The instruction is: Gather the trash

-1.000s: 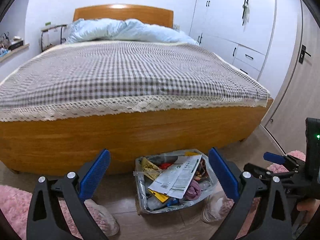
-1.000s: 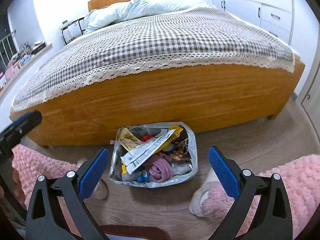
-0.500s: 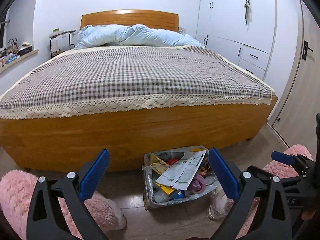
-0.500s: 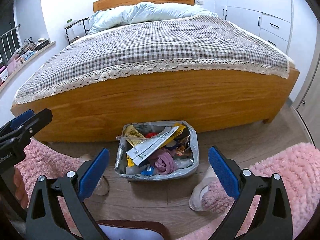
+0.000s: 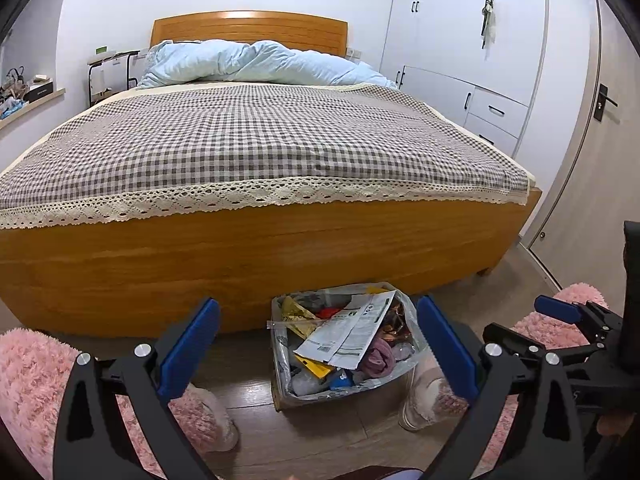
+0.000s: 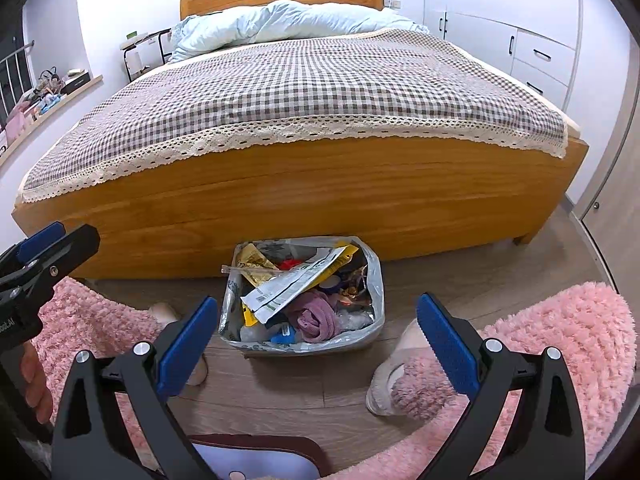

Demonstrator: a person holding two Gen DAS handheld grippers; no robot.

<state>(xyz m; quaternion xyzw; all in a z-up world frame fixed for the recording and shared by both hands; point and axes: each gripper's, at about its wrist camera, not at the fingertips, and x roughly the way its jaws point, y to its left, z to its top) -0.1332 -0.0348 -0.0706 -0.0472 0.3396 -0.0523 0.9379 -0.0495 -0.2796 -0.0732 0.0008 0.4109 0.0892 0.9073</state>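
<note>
A small trash bin [image 5: 280, 364] lined with a silvery bag stands on the floor against the foot of the bed. It is heaped with a printed paper sheet [image 5: 348, 330], yellow wrappers and a purple cloth [image 6: 316, 316]. My left gripper [image 5: 317, 304] is open and empty, held above the floor a little short of the bin. My right gripper [image 6: 317, 300] is open too, framing the bin [image 6: 374, 280] from its right. Each gripper also shows at the edge of the other's view.
The wooden footboard [image 5: 240, 256] rises right behind the bin, with a checked bedspread above. A person's feet in pale slippers [image 6: 384, 380] and fluffy pink trouser legs [image 5: 32, 380] stand on either side. White wardrobes [image 5: 460, 40] and a door [image 5: 600, 160] are on the right.
Both views have lifted and levelled, showing more of the bed top. The bin sits slightly smaller between the fingers. Both grippers have stayed open.
</note>
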